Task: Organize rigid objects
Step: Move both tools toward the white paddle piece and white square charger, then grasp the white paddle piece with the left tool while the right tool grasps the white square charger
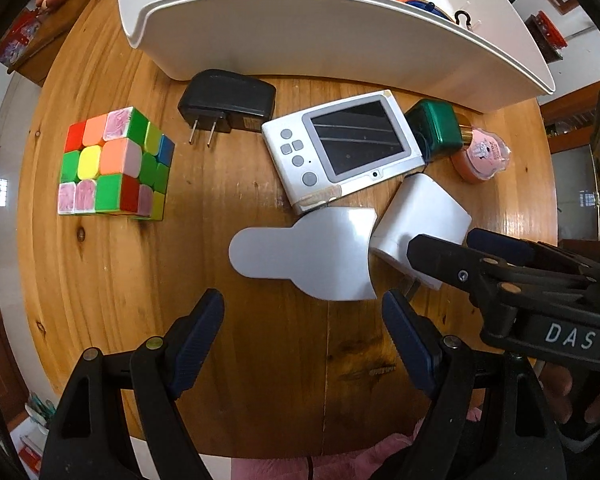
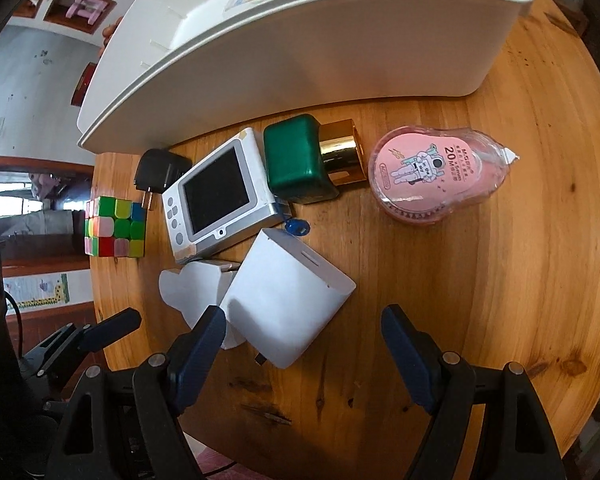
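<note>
A: Why are both grippers being held low over the near edge of the round wooden table (image 1: pixel 100 280)?

B: Nothing is being carried. The left gripper (image 1: pixel 303 334) is being kept with its jaws spread and empty, just short of the flat white keyhole-shaped plastic piece (image 1: pixel 300 252). The right gripper (image 2: pixel 303 344) is likewise being held spread, and the white rounded charger block (image 2: pixel 288 300) is being framed between its fingers, though contact cannot be judged.

A: So the charger is probably being lined up for a pick?

B: That is the likely reading, since it is lying nearest those jaws and partly over the flat white piece.

A: And where is everything meant to go?

B: The large white plastic bin (image 1: pixel 340 40) is being kept at the far side; a few items are already being stored in it. The loose things are being left in a row just in front of its wall: the multicoloured puzzle cube (image 1: pixel 116 164) at far left, the black plug adapter (image 1: pixel 228 100), the silver compact camera (image 1: pixel 340 148) lying screen-up, the green bottle with a gold cap (image 2: pixel 300 160), and the pink correction-tape dispenser (image 2: pixel 432 176) at right.
</note>
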Available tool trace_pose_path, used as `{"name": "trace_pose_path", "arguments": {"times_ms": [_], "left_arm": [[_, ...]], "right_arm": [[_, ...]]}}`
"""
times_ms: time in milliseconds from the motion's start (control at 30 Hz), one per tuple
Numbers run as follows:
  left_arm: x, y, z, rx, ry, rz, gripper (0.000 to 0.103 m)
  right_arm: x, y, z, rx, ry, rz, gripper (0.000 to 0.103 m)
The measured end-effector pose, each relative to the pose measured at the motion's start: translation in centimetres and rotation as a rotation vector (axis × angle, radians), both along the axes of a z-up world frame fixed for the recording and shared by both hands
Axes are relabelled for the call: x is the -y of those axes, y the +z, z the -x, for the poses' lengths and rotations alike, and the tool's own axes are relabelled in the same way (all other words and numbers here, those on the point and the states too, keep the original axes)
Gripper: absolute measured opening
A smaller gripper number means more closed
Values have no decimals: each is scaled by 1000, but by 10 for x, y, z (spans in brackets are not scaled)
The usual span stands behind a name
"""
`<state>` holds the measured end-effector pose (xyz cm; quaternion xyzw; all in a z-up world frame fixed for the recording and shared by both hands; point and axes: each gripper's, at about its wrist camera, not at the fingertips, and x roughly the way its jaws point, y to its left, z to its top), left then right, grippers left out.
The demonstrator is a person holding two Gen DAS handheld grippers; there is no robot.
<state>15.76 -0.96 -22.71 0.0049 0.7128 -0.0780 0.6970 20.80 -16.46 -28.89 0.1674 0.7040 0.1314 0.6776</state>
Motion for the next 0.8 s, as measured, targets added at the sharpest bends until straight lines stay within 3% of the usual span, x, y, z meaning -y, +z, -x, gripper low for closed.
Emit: {"name": "trace_pose_path", "arguments": {"times_ms": [533, 800], "left_arm": [[19, -34, -6, -22, 31, -12, 83], [19, -41, -18, -8, 50, 33, 80]], "right_arm": [[-25, -8, -16, -18, 52, 37, 81], [-36, -11, -19, -36, 43, 59, 81]]}}
